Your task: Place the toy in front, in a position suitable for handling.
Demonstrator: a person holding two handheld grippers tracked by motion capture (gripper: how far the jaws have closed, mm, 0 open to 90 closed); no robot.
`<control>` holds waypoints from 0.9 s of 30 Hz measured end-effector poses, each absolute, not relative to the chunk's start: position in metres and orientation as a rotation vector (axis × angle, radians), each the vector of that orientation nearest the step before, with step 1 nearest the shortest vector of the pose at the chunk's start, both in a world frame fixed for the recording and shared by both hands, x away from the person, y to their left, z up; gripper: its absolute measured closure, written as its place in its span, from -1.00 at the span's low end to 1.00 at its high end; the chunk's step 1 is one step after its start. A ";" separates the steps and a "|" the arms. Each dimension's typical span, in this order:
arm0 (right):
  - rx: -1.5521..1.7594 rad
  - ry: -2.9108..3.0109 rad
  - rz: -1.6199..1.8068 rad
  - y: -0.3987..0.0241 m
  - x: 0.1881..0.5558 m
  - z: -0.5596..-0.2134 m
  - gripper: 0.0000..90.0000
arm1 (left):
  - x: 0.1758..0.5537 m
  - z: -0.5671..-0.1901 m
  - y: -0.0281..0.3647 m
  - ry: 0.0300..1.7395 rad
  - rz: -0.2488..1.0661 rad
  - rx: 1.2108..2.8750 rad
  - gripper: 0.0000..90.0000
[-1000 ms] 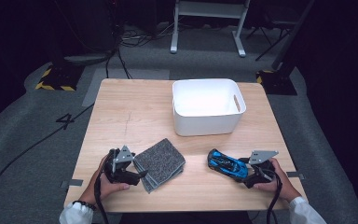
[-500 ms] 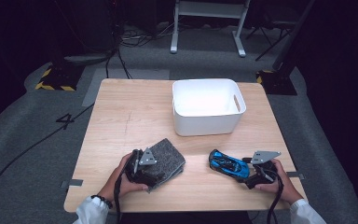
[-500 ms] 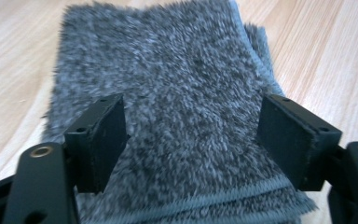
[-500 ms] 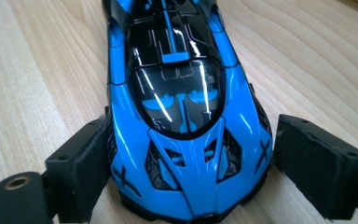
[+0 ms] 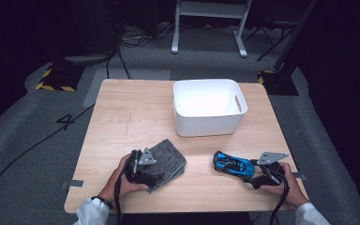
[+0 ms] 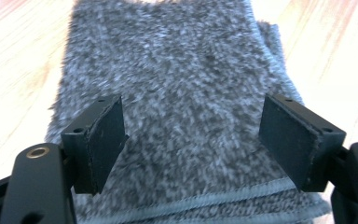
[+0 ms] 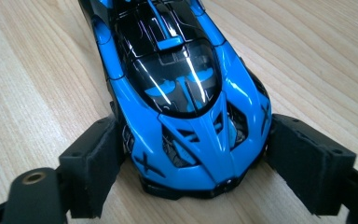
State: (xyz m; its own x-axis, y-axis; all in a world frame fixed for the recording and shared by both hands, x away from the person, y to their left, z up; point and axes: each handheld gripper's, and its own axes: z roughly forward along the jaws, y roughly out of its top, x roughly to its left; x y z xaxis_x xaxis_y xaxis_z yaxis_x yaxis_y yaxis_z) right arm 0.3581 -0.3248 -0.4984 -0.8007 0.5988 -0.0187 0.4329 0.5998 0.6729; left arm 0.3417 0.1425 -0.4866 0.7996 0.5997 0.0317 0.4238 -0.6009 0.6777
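— Two items on your list, then? Start with the left.

— Item one: folded grey terry cloth (image 6: 186,70), flat on the worktop (image 5: 136,117) near the front edge. My left gripper (image 6: 191,135) hangs over its near hem. Its jaws are released and have just been opening a little. The cloth lies below and between the pads, and neither pad presses on it. I judge they stand that wide to take the whole folded thickness in one bite.

— And the right?

— Item two: blue toy sports car (image 7: 182,79), wheels on the worktop at the front right. My right gripper (image 7: 193,154) has its jaws clenched on the car's near end, one pad against each flank. I grip it low and narrow there so that it shouldn't roll.

— Anything else?

— One white plastic bin (image 5: 209,124), farther back, probably where both items go.
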 end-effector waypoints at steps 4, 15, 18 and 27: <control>0.838 2.579 1.020 -0.327 0.358 -0.500 -0.52 | 0.348 -0.492 0.144 0.849 0.332 2.325 -0.53; 0.798 2.580 1.052 -0.329 0.360 -0.501 -0.52 | 0.360 -0.501 0.140 0.834 0.288 2.284 -0.60; 0.788 2.582 1.057 -0.329 0.361 -0.502 -0.52 | 0.362 -0.501 0.136 0.803 0.280 2.287 -0.60; 0.771 2.582 1.069 -0.330 0.362 -0.502 -0.52 | 0.371 -0.501 0.115 0.742 0.264 2.300 -0.60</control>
